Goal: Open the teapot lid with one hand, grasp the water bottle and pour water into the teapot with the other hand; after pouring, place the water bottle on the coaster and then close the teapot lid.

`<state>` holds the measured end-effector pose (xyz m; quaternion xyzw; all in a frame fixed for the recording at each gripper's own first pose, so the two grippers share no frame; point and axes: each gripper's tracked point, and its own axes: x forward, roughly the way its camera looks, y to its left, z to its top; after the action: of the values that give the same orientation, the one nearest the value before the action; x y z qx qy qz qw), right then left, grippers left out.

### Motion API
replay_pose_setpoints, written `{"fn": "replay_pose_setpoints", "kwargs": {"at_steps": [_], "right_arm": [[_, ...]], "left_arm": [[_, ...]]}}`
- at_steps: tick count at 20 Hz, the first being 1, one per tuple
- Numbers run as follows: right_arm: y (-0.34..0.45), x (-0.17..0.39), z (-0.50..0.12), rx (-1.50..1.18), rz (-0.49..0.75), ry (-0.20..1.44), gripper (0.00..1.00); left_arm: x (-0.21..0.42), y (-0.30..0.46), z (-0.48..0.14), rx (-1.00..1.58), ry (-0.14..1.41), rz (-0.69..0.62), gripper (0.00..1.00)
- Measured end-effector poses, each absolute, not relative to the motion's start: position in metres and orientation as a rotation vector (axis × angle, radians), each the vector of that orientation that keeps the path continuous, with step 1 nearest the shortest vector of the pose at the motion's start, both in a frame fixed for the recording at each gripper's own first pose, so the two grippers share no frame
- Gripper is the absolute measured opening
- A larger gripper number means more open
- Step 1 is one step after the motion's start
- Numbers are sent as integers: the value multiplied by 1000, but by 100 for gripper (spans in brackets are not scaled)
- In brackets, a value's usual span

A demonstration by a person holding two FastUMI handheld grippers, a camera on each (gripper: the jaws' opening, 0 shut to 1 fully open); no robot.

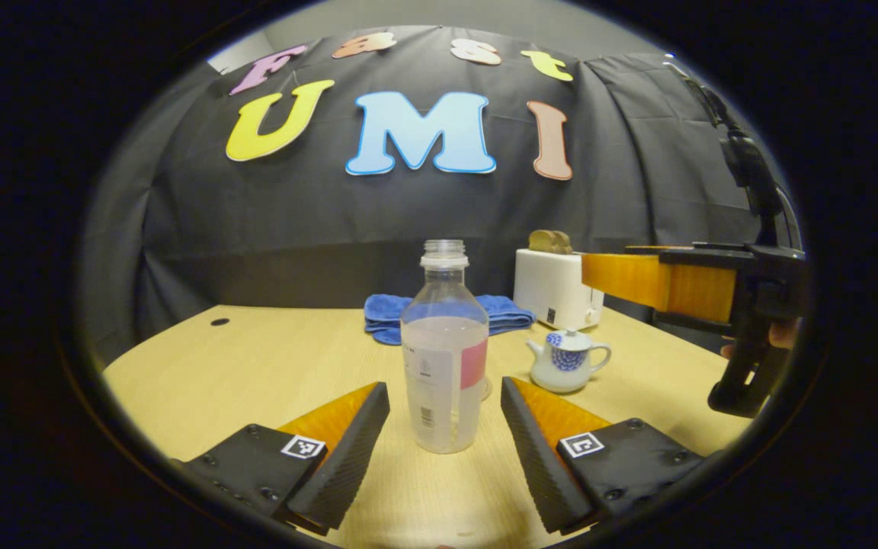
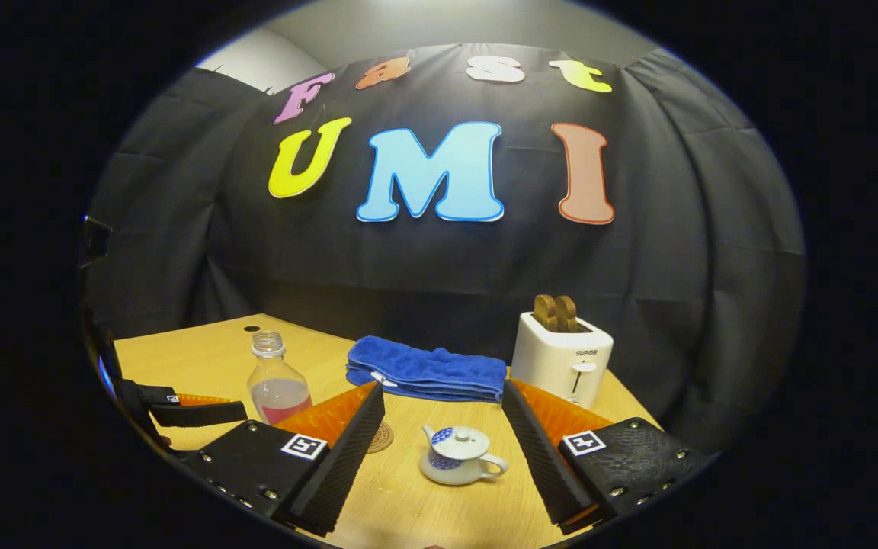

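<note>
A clear uncapped water bottle [image 1: 444, 351], about half full with a pink and white label, stands upright on the wooden table [image 1: 256, 358]. My left gripper [image 1: 445, 415] is open, one finger on each side of the bottle, not touching it. The white and blue teapot [image 1: 567, 360] sits to the right with its lid on. In the right gripper view, my right gripper [image 2: 443, 438] is open above the teapot [image 2: 460, 455], whose lid [image 2: 460, 438] is on. The bottle [image 2: 277, 381] stands at the left there, and a round coaster [image 2: 380, 438] lies between bottle and teapot. The right gripper [image 1: 683, 286] hovers at the right in the left gripper view.
A folded blue towel [image 2: 427, 369] lies at the back of the table. A white toaster [image 2: 563, 358] holding two brown slices stands at the back right. The left gripper [image 2: 195, 412] shows at the left edge of the right gripper view. A cable hole [image 1: 219, 322] marks the far left.
</note>
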<state>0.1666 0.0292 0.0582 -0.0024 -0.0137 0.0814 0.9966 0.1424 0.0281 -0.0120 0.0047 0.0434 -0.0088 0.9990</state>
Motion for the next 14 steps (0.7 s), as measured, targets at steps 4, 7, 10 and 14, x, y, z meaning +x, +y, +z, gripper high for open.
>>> {"fn": "replay_pose_setpoints", "kwargs": {"at_steps": [4,7,10,14], "right_arm": [[24,205,39,43,157,16,97],[20,232,23,40,137,43,96],[19,253,8,24,123,58,94],[25,270,-19,21,137,105,84]], "left_arm": [[157,26,-14,1,86,-27,99],[171,22,-16,27,86,-41,99],[184,19,-13,51,67,-55,99],[193,14,-20,61,79,-74,99]]}}
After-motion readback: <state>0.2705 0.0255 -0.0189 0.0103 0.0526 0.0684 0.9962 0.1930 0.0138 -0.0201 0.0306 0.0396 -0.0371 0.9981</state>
